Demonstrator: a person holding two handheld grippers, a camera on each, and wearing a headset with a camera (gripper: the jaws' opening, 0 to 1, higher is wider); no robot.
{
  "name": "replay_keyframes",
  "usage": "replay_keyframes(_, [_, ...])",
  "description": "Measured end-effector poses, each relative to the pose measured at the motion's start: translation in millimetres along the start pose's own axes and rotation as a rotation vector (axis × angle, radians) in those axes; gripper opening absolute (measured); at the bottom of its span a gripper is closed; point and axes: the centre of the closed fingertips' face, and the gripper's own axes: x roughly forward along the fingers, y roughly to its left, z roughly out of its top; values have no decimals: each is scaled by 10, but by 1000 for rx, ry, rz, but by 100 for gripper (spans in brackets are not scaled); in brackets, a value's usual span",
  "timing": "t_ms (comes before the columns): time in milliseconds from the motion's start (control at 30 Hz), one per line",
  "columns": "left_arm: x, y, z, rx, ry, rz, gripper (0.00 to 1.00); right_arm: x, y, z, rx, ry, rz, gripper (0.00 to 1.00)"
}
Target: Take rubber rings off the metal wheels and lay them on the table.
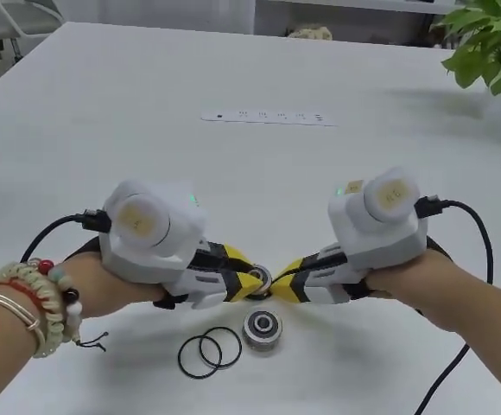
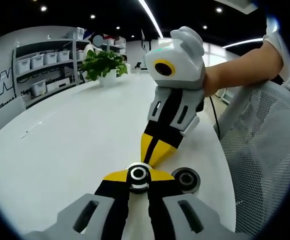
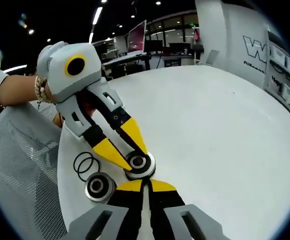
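A metal wheel (image 1: 260,278) is held just above the table between my two grippers. My left gripper (image 1: 247,282) is shut on it; in the left gripper view its yellow fingertips (image 2: 114,176) clamp the wheel (image 2: 138,178) from both sides. My right gripper (image 1: 280,278) comes in from the opposite side with its jaws shut, their tip touching the wheel's rim (image 3: 141,163). I cannot tell if a rubber ring is pinched there. A second metal wheel (image 1: 262,329) lies flat on the table just below them. Two black rubber rings (image 1: 209,353) lie overlapping beside it.
A white power strip (image 1: 268,117) lies mid-table, far from the work. A green plant (image 1: 485,39) stands at the far right corner. Black cables (image 1: 479,285) trail from both grippers. A mesh chair (image 2: 265,160) sits at the table's near edge.
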Motion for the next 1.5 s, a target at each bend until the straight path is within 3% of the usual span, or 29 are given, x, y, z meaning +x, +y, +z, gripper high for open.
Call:
replay_keyframes(200, [2,-7,1,-5,-3,2,8,-42,-57,21,225,-47,15,0])
replay_keyframes(267, [4,-9,3,-3,-1,5,8,-42,-57,13,263,-50,20,0])
replay_keyframes(500, [6,-5,6,-19,11,15,8,-36,-51,4,257,-47,14,0])
replay_keyframes(767, [5,-3,1,-10,-6,9,8,-49,-48,11,272,-60,22,0])
replay_keyframes(1067, [8,-2,3,-9,-13,12,8,-84,-65,55,326,-91,35,0])
replay_keyframes(1133, [6,-1,4,-8,-14,13,8,-108,-54,127,359,-129,57,0])
replay_keyframes(1167, [6,0,5,-9,-15,14,8,-125,-46,130,373,-119,66,0])
replay_keyframes(1500, [8,-3,10,-7,-22,13,8,-121,-9,160,348,-113,61,0])
